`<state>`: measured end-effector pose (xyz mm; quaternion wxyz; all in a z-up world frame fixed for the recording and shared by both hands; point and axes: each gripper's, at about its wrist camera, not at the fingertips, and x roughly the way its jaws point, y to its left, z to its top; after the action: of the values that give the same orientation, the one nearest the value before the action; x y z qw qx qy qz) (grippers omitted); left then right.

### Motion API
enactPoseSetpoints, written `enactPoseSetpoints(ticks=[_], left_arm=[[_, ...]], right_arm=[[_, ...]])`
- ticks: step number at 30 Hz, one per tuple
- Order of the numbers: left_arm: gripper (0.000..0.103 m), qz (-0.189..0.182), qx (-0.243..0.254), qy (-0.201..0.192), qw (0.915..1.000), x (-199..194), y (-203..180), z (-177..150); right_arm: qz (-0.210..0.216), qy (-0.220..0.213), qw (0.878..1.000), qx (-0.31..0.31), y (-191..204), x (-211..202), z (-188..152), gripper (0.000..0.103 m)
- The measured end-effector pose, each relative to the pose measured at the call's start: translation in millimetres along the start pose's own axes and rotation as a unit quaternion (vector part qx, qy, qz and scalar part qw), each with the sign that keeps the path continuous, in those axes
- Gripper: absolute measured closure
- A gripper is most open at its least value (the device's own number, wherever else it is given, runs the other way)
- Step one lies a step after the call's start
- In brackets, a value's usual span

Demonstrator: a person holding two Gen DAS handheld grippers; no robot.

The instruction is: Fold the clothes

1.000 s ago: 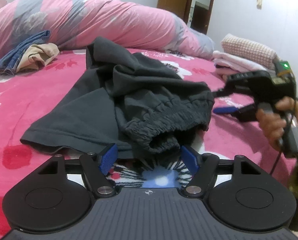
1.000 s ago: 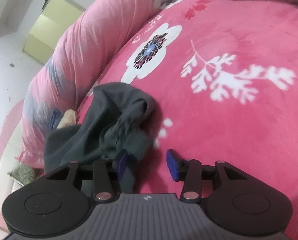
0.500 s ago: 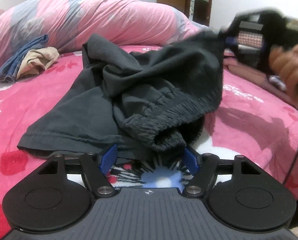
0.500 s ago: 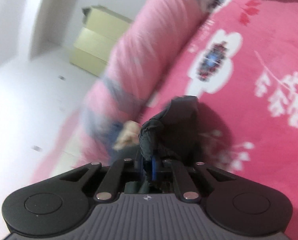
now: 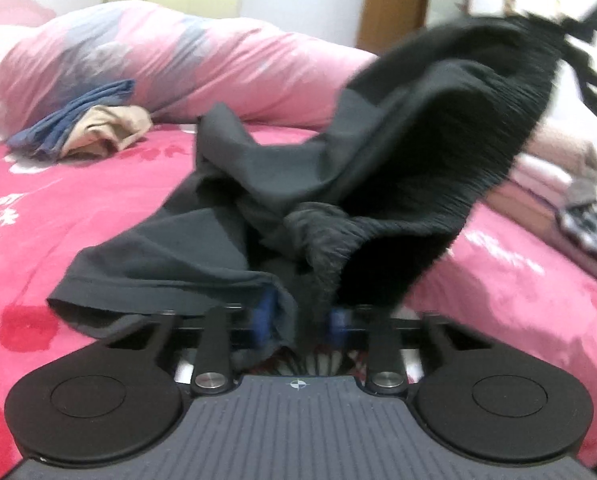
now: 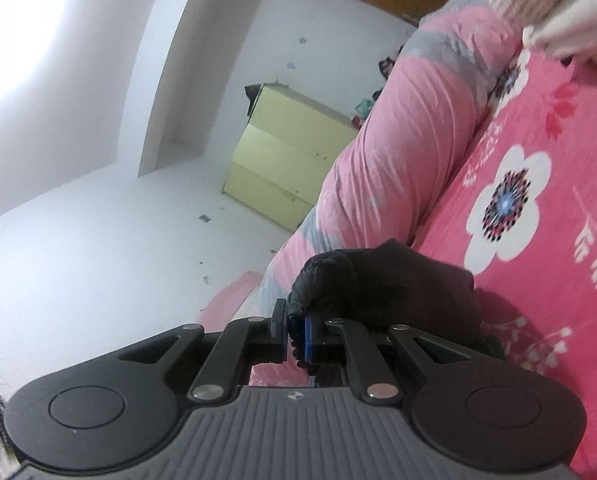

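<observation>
You are pinching the elastic edge of the dark trousers [image 6: 382, 284] between your right gripper [image 6: 296, 336]'s nearly closed fingers, lifting it off the bed [image 5: 58, 184], while your left gripper [image 5: 298, 320]'s half-open fingers are straddling bunched cloth — a thin bite risking slipping out.

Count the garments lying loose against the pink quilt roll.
2: blue jeans at the roll's left end, and a beige garment bunched beside them, touching. More may be hidden underneath.

R claw [image 6: 296, 336] clamped on dark garment [image 6: 386, 284]; pink floral bedspread [image 6: 558, 280] at right
</observation>
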<state>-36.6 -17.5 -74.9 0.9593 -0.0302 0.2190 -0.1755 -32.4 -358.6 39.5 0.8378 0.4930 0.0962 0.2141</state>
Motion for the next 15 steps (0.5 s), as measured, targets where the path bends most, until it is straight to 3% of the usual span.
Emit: enactPoseSetpoints(ticks=[6,9,15], left_arm=[[0.099,0.023,-0.022,-0.047,0.9984,-16.6,6.0,13.7],[0.099,0.034,-0.007,-0.093,0.9950,-40.7,11.4,36.3],[0.099,0.042,0.027,-0.201,0.9783,-99.1,20.2,102.5]], right_arm=[[-0.003,-0.034,0.999,-0.015,10.0,-11.7,10.6,0.095],[0.004,-0.052,0.998,-0.038,27.0,-15.3,16.9,0.095],[0.054,-0.100,0.987,-0.117,86.2,-26.8,23.7,0.095]])
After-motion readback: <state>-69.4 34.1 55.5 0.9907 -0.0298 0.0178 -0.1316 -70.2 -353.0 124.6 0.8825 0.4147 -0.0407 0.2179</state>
